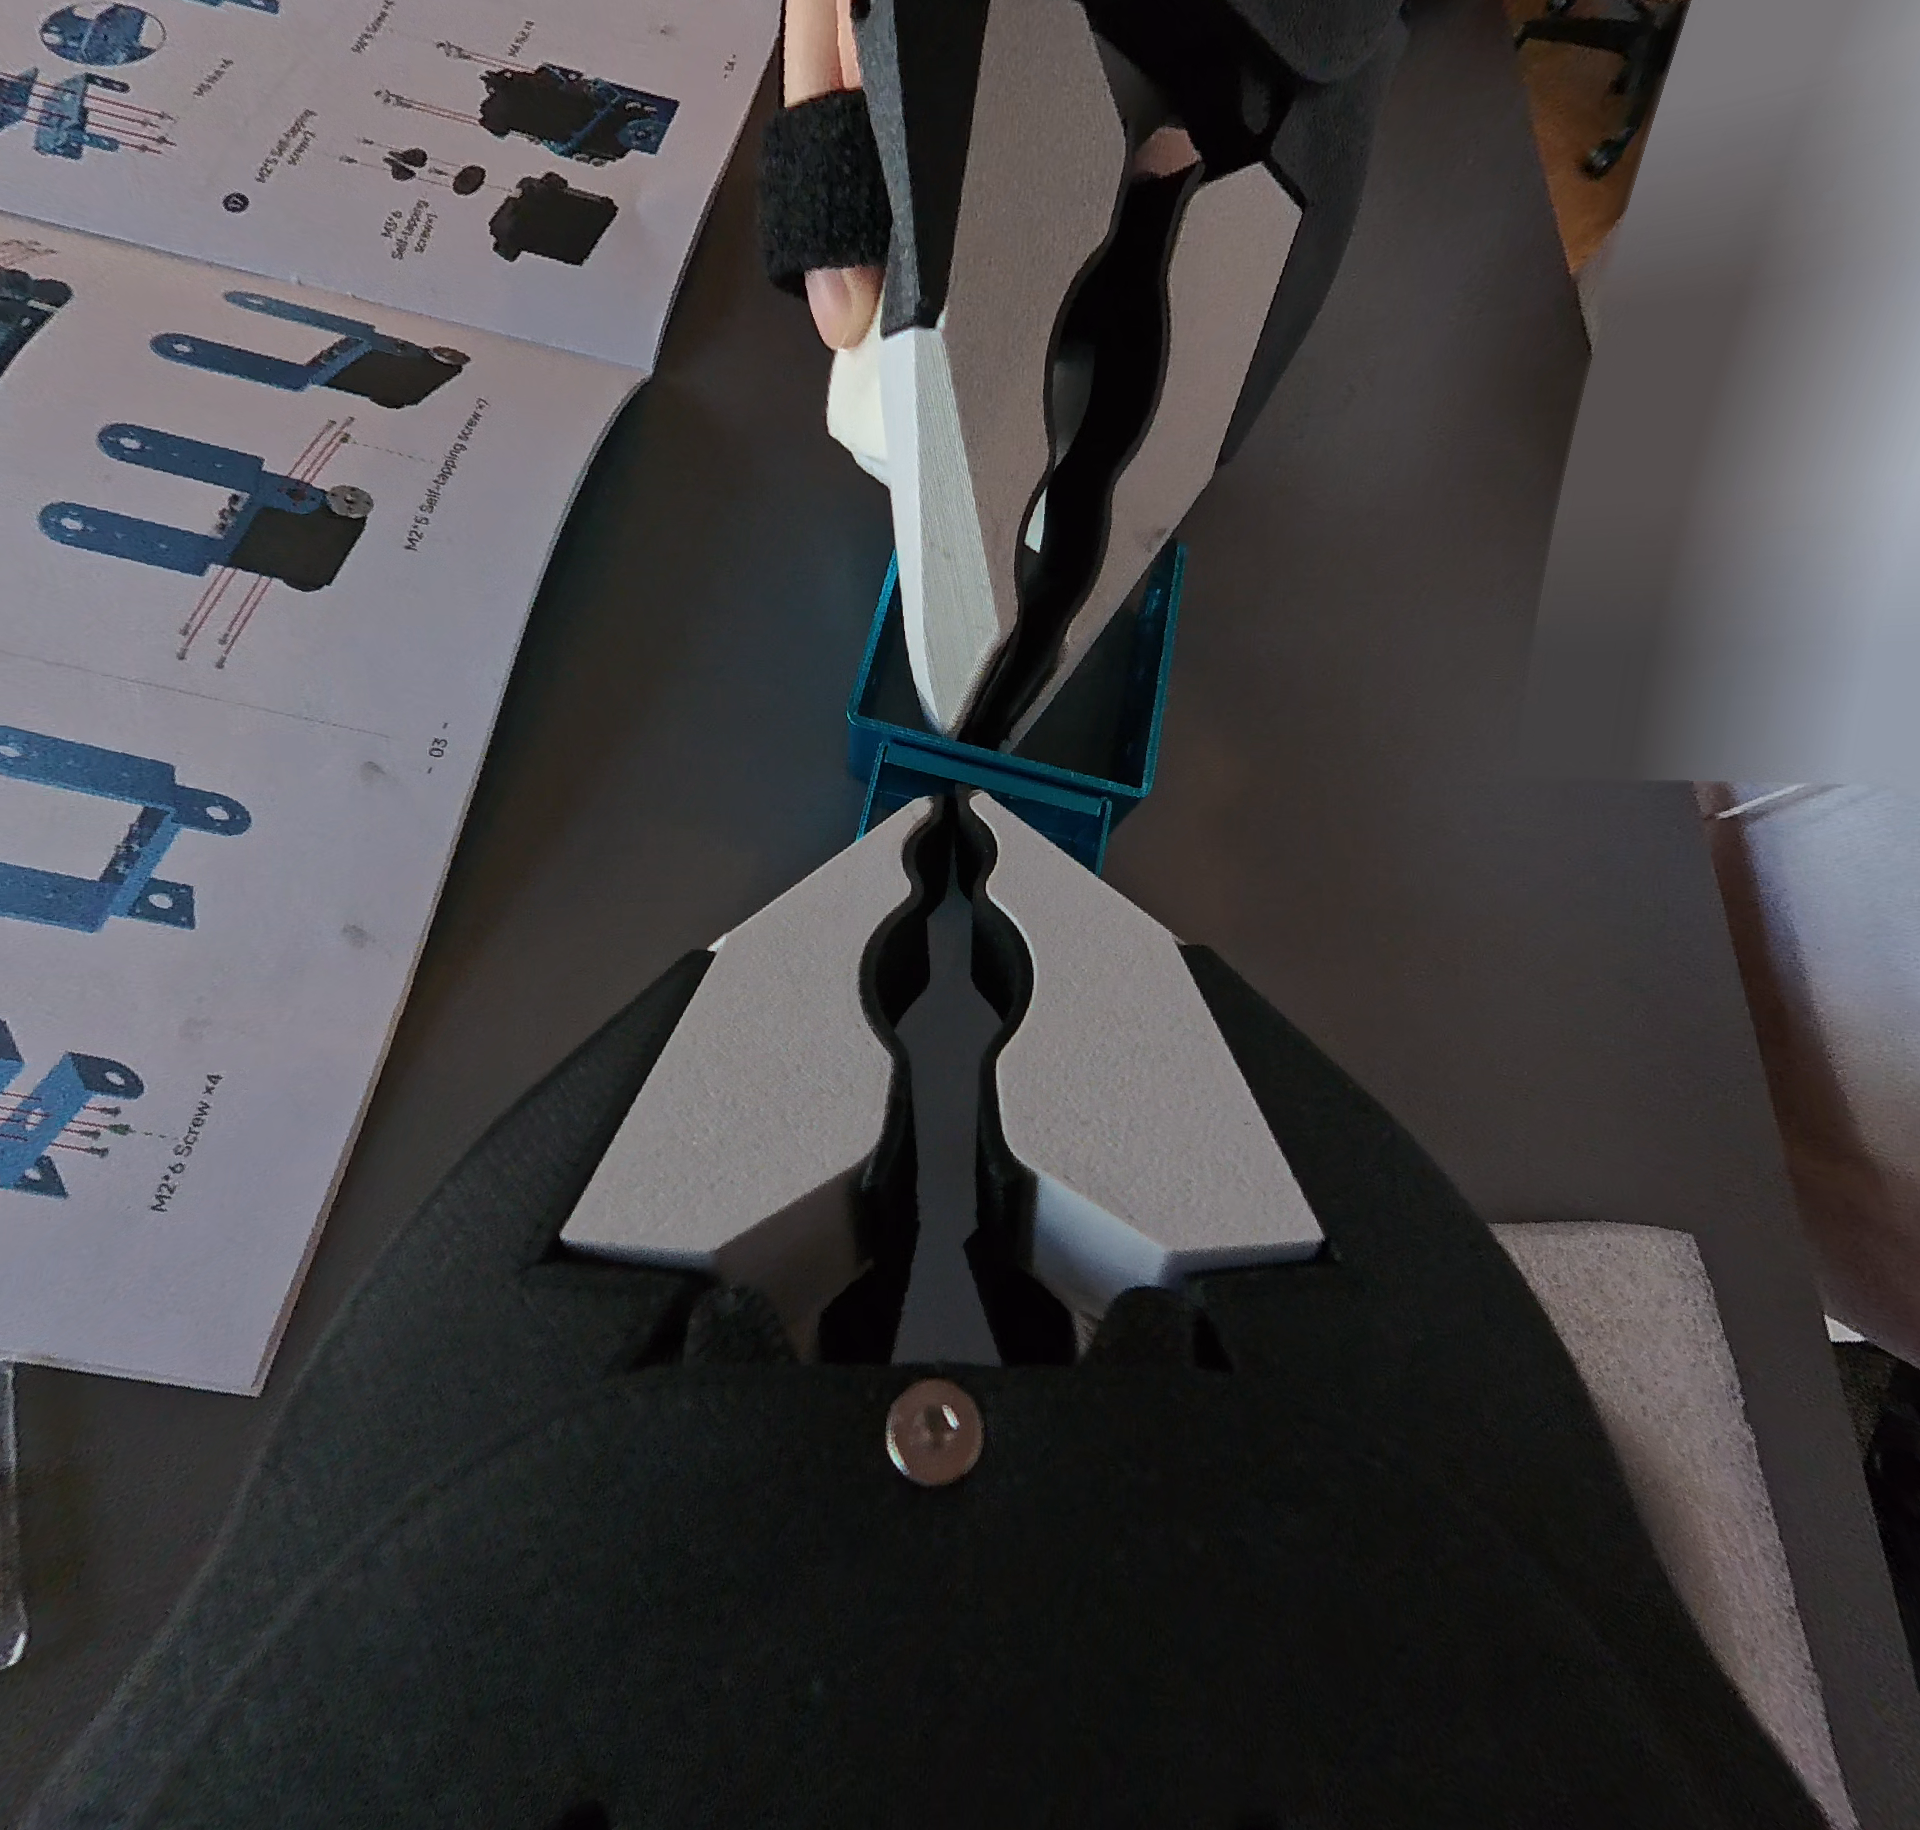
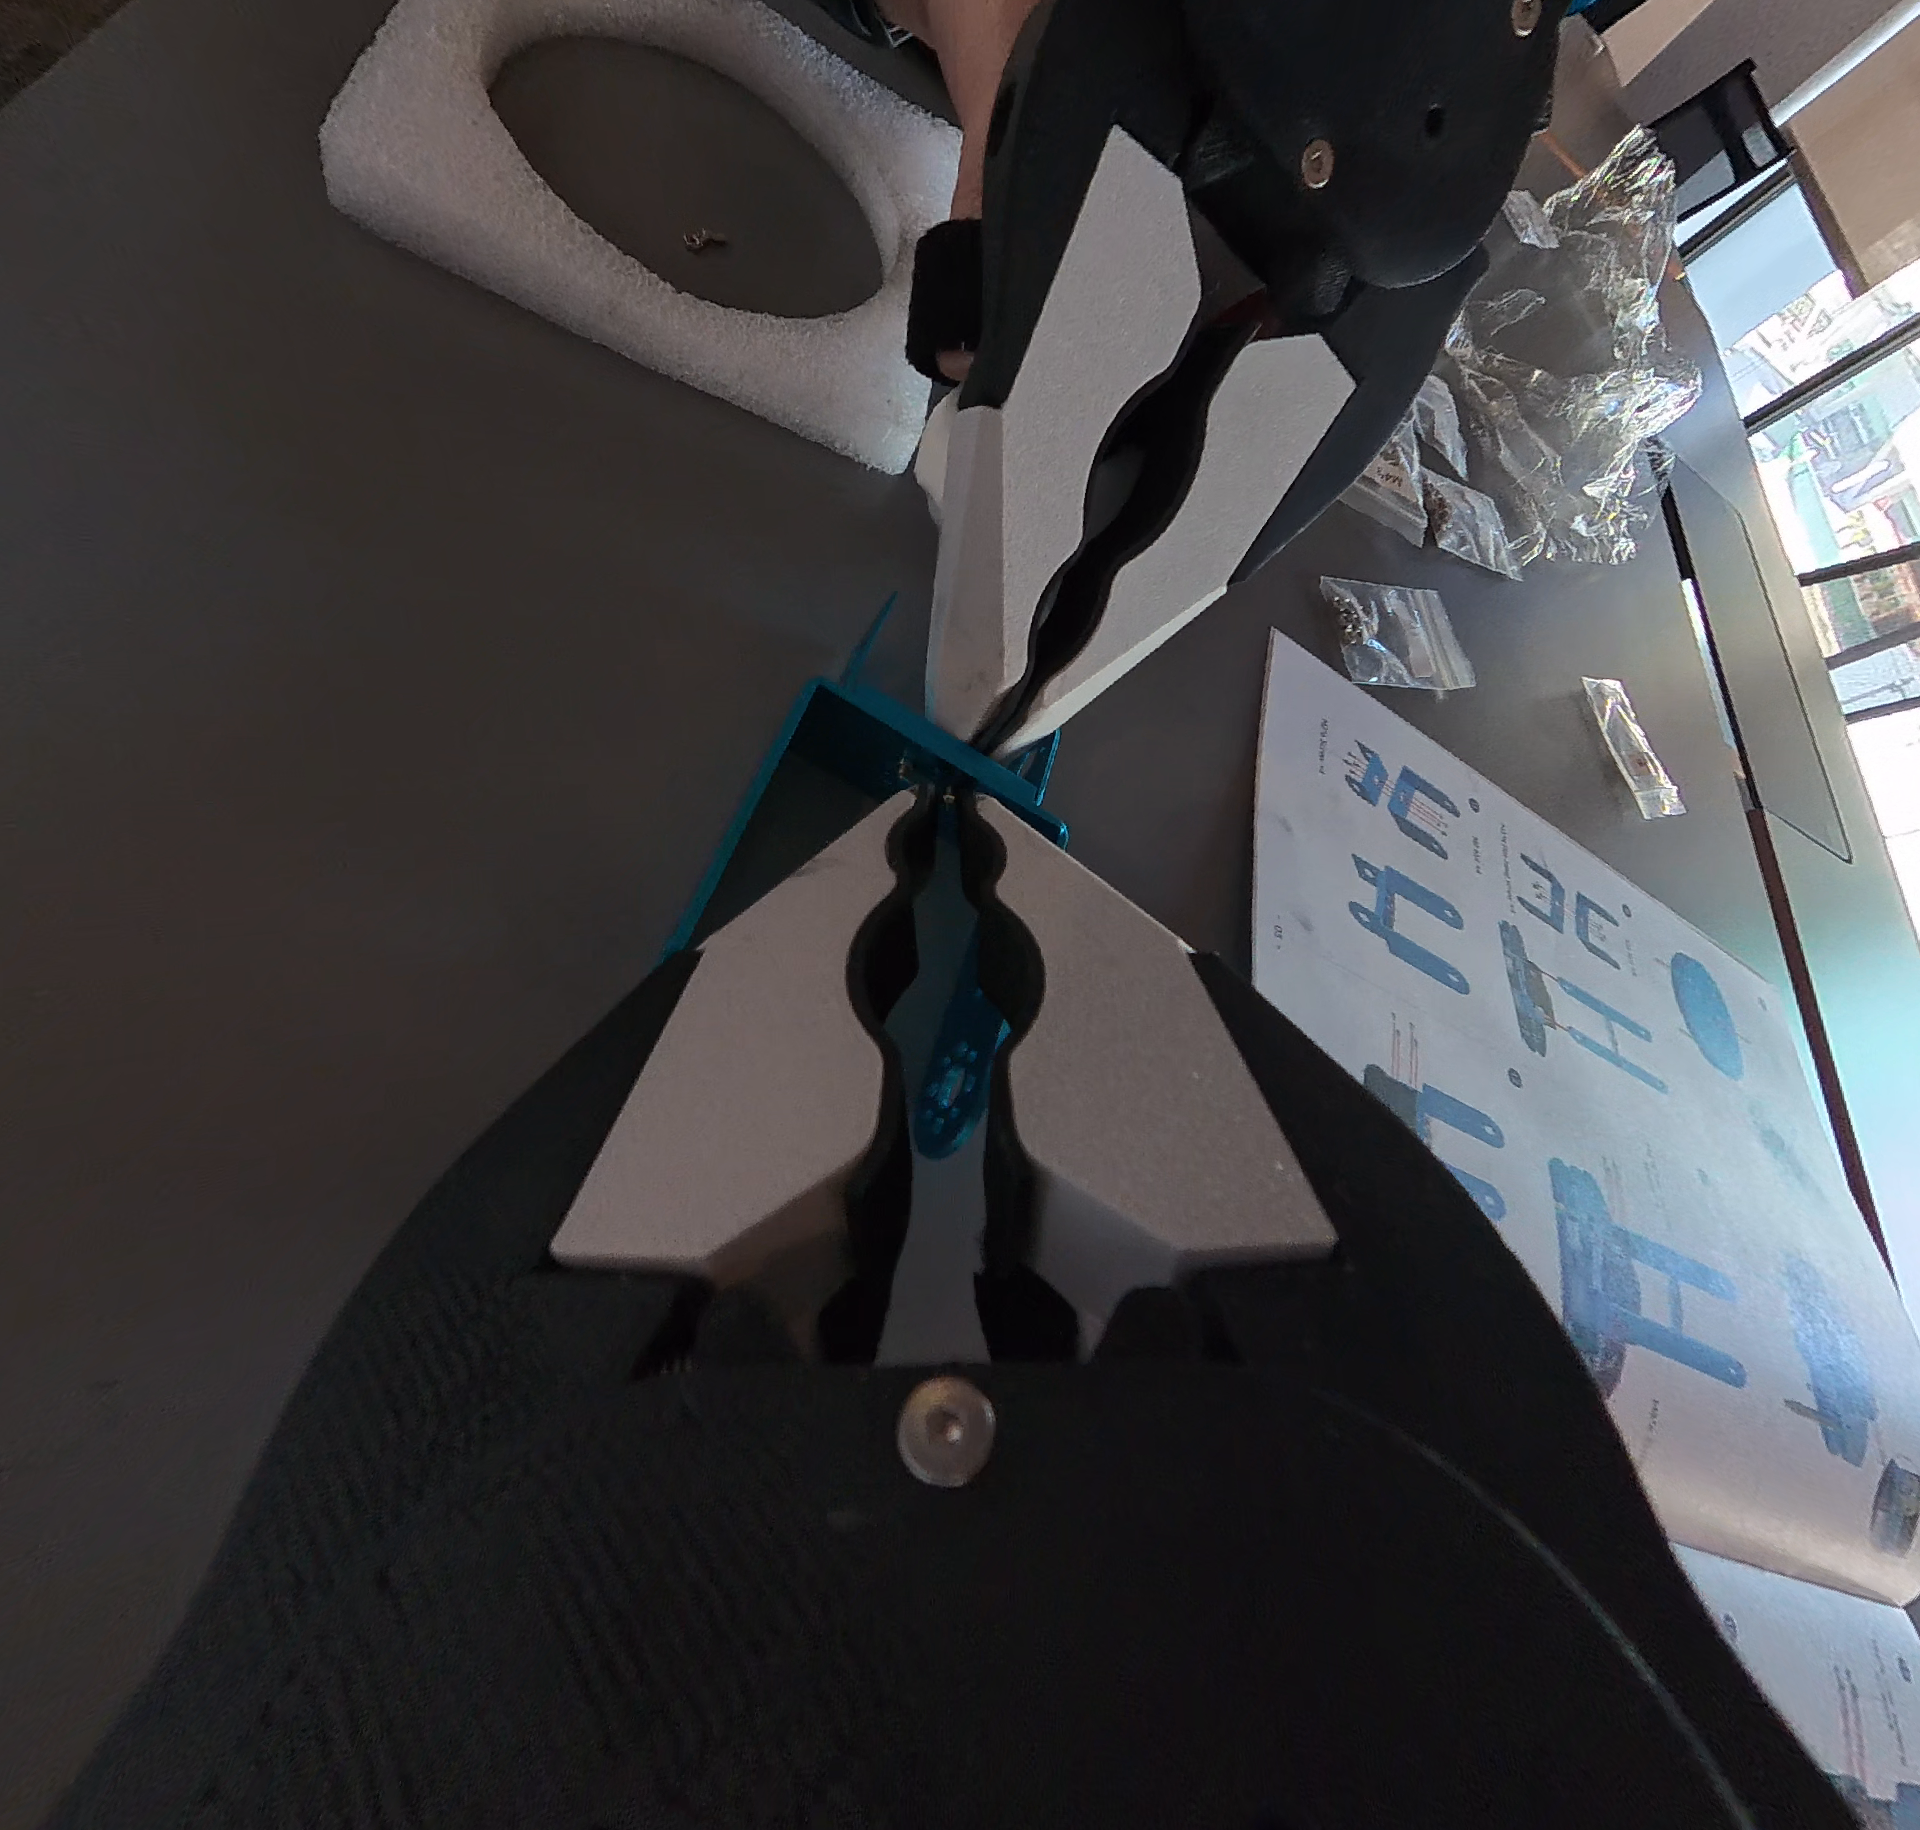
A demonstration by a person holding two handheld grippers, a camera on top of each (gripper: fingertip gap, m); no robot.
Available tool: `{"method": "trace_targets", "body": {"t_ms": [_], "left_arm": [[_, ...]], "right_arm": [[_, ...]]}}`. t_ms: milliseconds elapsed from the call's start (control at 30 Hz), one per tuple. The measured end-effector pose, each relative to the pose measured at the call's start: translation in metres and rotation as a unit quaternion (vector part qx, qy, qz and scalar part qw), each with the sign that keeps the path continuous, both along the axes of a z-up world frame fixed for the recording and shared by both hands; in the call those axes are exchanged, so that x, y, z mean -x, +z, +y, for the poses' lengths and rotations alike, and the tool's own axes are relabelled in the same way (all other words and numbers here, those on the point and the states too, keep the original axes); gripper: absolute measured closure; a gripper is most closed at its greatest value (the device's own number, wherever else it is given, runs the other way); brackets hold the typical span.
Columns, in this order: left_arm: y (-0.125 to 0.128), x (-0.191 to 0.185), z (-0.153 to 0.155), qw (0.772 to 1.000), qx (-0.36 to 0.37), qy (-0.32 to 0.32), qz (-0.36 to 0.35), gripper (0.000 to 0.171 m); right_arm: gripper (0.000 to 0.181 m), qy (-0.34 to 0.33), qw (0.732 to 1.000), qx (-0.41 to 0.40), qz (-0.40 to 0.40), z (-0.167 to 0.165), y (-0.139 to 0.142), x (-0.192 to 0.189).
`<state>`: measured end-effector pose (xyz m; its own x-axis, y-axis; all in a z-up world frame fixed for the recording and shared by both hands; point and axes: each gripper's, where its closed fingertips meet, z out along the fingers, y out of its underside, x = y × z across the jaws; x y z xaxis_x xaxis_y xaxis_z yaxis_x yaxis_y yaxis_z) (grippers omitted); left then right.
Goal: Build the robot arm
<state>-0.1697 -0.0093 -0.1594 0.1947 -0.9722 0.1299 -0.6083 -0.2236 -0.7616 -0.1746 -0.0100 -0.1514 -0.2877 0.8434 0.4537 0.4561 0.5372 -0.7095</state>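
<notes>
Both tongs, left gripper (image 1: 951, 809) and right gripper (image 2: 940, 804), clamp blue bracket (image 1: 1023, 772); manual (image 1: 260, 533) frame left, foam (image 2: 644, 191) upper left.

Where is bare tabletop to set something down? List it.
Free: the dark table between the white foam block and the blue metal brackets. Also the strip between the open booklet and the brackets, seen from the left. Crowded: beyond the booklet, where plastic bags lie.
</notes>
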Motion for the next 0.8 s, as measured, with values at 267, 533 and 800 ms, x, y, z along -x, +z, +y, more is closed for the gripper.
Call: {"method": "trace_targets", "body": {"t_ms": [267, 533, 800], "left_arm": [[0.0001, -0.0002, 0.0000, 1.000, -0.002, 0.000, 0.002, 0.171], [0.0013, -0.0008, -0.0014, 1.000, -0.001, -0.003, -0.001, 0.171], [0.0020, -0.0011, -0.0012, 1.000, 0.000, -0.002, -0.003, 0.171]], "right_arm": [[0.178, -0.004, 1.000, 0.012, 0.001, 0.0015, -0.0003, 0.0002], [0.178, -0.003, 1.000, -0.002, 0.006, 0.0028, 0.0010, 0.0002], [0.178, -0.004, 1.000, -0.013, 0.010, 0.0045, 0.0024, -0.0003]]}}
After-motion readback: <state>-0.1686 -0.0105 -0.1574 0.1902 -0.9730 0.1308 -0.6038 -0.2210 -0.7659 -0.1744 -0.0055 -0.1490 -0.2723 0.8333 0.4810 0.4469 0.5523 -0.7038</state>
